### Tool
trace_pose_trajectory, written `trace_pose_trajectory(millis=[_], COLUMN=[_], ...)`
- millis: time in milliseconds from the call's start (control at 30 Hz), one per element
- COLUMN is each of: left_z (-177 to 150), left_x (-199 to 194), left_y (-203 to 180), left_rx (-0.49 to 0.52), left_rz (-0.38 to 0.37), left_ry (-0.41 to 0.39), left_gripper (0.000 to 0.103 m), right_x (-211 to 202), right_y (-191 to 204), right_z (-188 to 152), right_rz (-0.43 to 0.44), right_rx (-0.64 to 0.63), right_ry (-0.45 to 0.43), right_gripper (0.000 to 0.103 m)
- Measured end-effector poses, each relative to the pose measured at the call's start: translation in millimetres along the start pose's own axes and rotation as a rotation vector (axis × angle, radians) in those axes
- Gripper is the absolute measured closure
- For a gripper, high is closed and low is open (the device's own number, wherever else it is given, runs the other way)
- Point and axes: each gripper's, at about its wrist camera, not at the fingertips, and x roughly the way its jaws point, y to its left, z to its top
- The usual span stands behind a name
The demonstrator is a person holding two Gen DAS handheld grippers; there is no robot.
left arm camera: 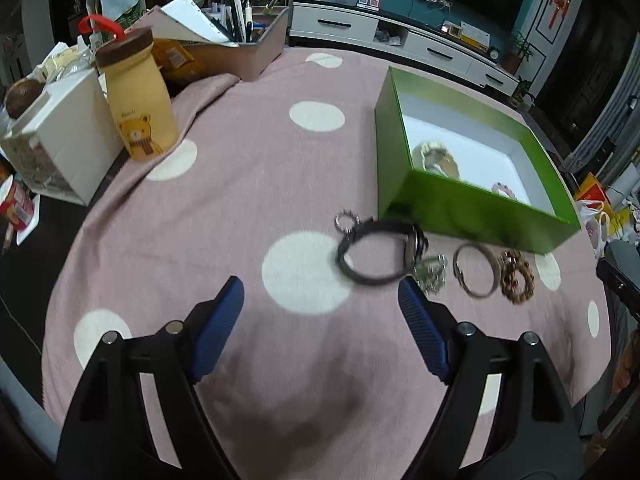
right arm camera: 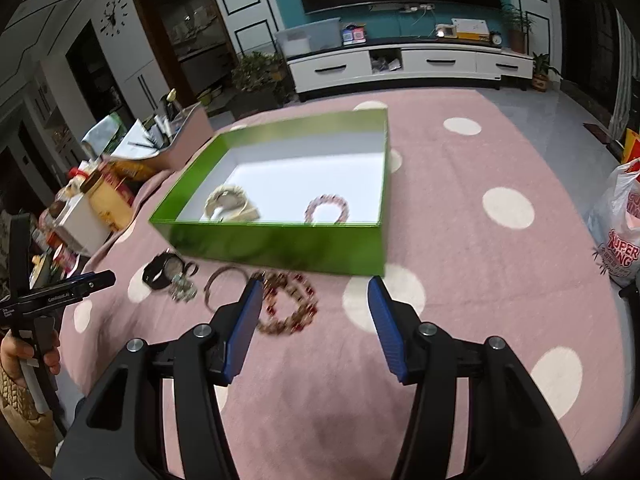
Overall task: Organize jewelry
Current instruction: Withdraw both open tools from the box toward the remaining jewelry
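Observation:
A green box with a white inside holds a cream watch and a pink bead bracelet. In front of it on the pink dotted cloth lie a black watch, a small silver ring, a silver chain piece, a brown bangle and a red-gold bead bracelet. My left gripper is open and empty, just short of the black watch. My right gripper is open and empty, with the bead bracelet beside its left finger.
At the left stand a yellow bear bottle, a white box and a tray of pens and papers. The left hand-held gripper shows at the left edge of the right wrist view. A plastic bag sits at the right table edge.

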Motion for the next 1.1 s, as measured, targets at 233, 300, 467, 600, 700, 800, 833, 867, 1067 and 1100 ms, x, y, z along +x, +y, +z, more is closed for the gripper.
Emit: trace_pose_trajectory(millis=[233,300,467,600,700,800,833,867,1067,1100], left_z=[-21.4,-24.6,-31.4,-33.1,-32.0,-31.0,-30.5,-30.2,-24.6,-22.7], left_x=[-0.6,-0.4,3.3,5.3,8.1,13.4,14.7,16.1,23.0,24.6], left_y=[-17.0,-23.8,-35.4,-39.1,-38.5,-36.1,-35.6,-35.3,-36.5,-36.9], left_rx=[0.066,0.090,0.127,0.148,0.152,0.143,0.143,0.144,0.167,0.173], left_rz=[-0.031,-0.041,-0.072,-0.079,-0.079,-0.080,-0.080,-0.081,-0.078,-0.077], left_ry=[0.000,-0.004,0.001,-0.006,-0.009,0.000,0.001,0.002,-0.009,-0.011], left_gripper=[0.022,0.022,0.022,0.022,0.022,0.022,0.022,0.022,0.022,0.022], right_x=[5.3,7.1,15.8,21.8,25.9,30.4,32.6,34.3,43.9,45.3], right_y=[16.6,20.4,27.7,30.1,32.0,32.6,33.1,33.6,40.4,41.7], right_z=[-21.0,-25.0,-34.6,-39.2,-40.4,-40.7,-40.5,-40.0,-34.7,-33.6], right_rz=[0.035,0.048,0.078,0.090,0.100,0.106,0.108,0.109,0.120,0.121], right_rx=[-0.044,-0.057,-0.086,-0.097,-0.113,-0.117,-0.118,-0.119,-0.144,-0.151], right_ry=[0.054,0.065,0.098,0.111,0.116,0.118,0.119,0.119,0.111,0.110], right_gripper=[0.048,0.048,0.048,0.048,0.048,0.048,0.048,0.048,0.053,0.056])
